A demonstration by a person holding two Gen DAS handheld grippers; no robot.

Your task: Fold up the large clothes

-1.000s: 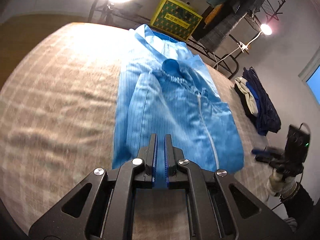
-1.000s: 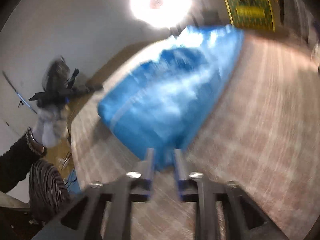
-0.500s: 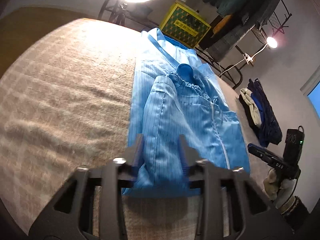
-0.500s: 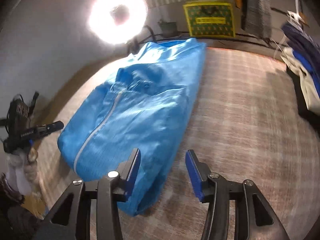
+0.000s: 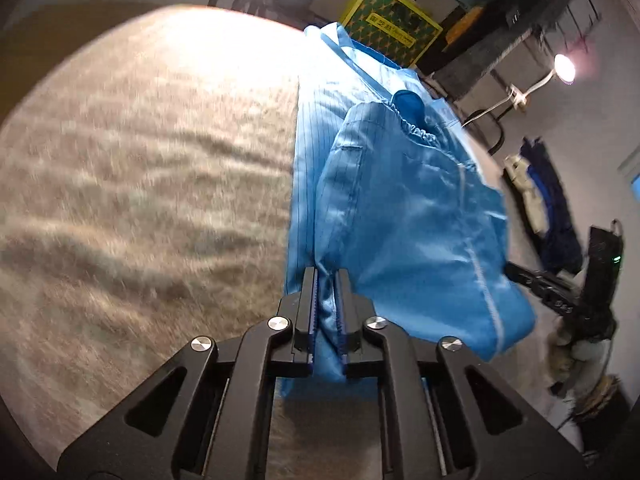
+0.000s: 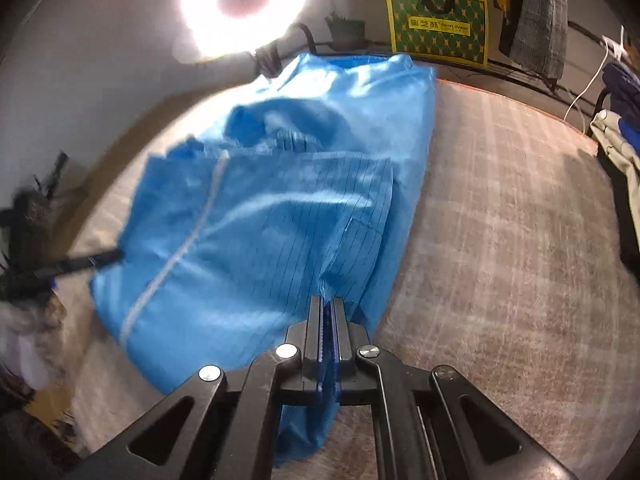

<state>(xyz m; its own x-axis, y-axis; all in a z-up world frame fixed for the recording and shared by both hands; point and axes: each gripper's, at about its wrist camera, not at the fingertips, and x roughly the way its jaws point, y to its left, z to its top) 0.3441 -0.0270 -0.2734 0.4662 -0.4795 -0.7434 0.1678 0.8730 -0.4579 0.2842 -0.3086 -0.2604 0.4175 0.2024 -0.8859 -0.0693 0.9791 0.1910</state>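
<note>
Two-handed grasp at the near end of a partly folded garment. The blue garment (image 5: 400,208) lies lengthwise on a beige plaid cloth (image 5: 140,180), its sides already turned inward so that a gathered cuff (image 5: 408,120) and a pale zip line (image 6: 180,252) rest on top. The left gripper (image 5: 327,292) is closing on the garment's near left corner, with a bunched fold of fabric pressed between its blue pads; the right gripper (image 6: 328,316) is clenched on the near right corner, where striped cloth puckers up between the jaws. Each gripper also appears at the edge of the other's view, at the opposite corner. Step in hand, as judged: securing both corners of the near end before a crosswise fold. The next move calls for lifting both corners together, level with each other, and carrying them toward the far end near the yellow box (image 6: 436,24), keeping the inner layers from sliding out.
</note>
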